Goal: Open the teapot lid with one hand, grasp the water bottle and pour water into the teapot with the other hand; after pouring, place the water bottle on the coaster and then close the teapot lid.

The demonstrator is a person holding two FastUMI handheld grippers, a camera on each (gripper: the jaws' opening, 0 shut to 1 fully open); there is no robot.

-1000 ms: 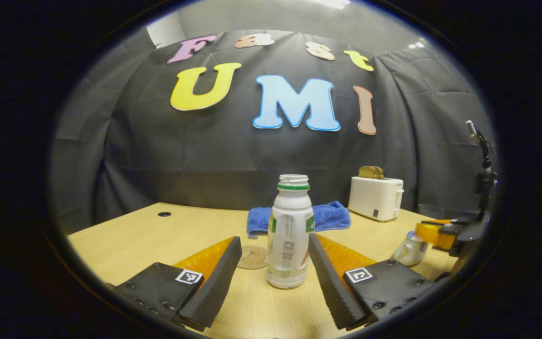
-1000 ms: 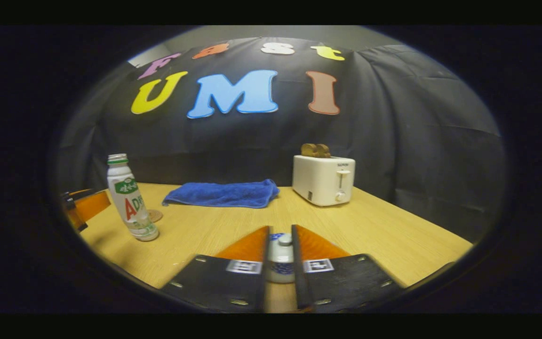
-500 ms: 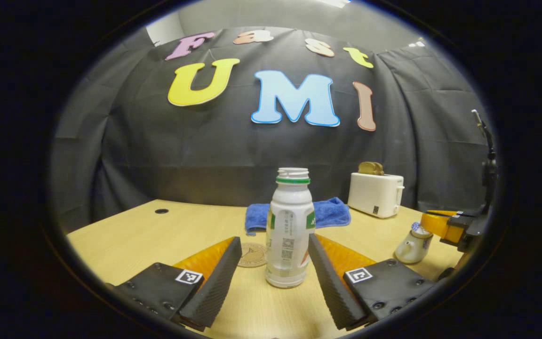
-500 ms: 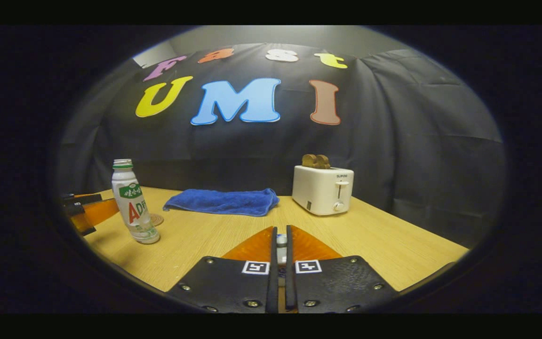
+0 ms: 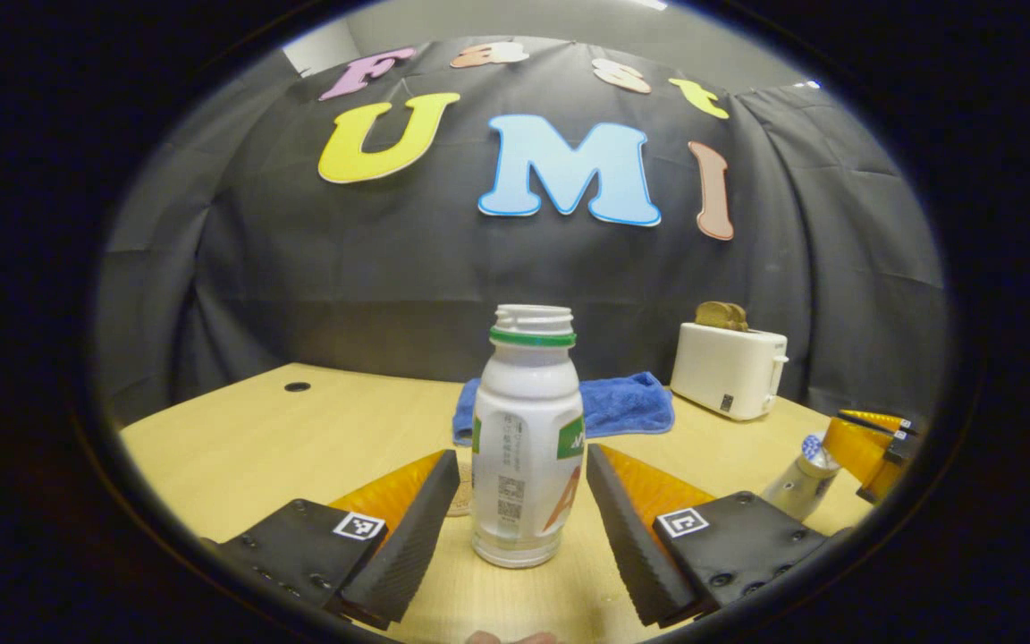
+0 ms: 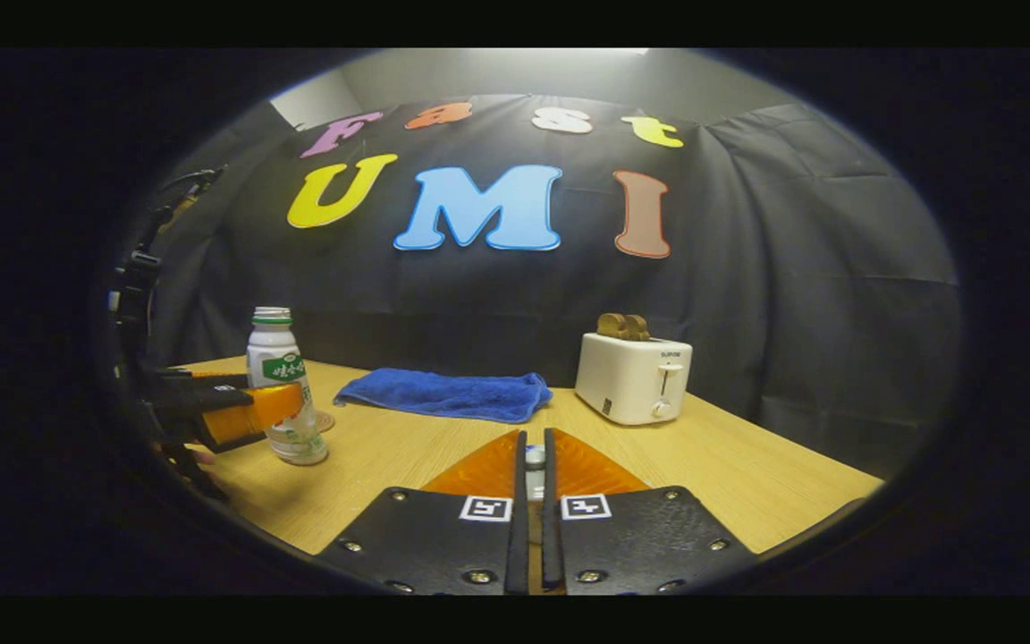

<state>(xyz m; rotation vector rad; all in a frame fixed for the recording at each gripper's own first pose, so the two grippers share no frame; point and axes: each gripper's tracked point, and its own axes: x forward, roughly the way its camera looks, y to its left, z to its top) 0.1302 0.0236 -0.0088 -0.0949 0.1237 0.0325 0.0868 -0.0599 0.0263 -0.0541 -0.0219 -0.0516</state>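
Observation:
The white water bottle (image 5: 524, 447), uncapped with a green neck ring, stands upright on the table between the fingers of my left gripper (image 5: 522, 458), which is open with a gap on each side. The round coaster (image 5: 459, 490) peeks out behind the bottle. At the far right stands the small white and blue teapot (image 5: 797, 490), its lid (image 5: 812, 444) held by my right gripper (image 5: 868, 443). In the right gripper view my right gripper (image 6: 534, 438) is shut on the lid's knob (image 6: 534, 458). The bottle (image 6: 284, 385) and left gripper (image 6: 242, 416) stand at left.
A blue towel (image 5: 613, 404) lies at the back of the wooden table (image 5: 300, 438), and a white toaster (image 5: 730, 368) holding bread stands to its right. A small round hole (image 5: 297, 387) sits in the tabletop at the back left. The booth's black cloth closes off the back.
My left gripper has moved forward, so the bottle now stands between its open fingers. My right gripper has gone from slightly open around the teapot lid's knob to shut on it.

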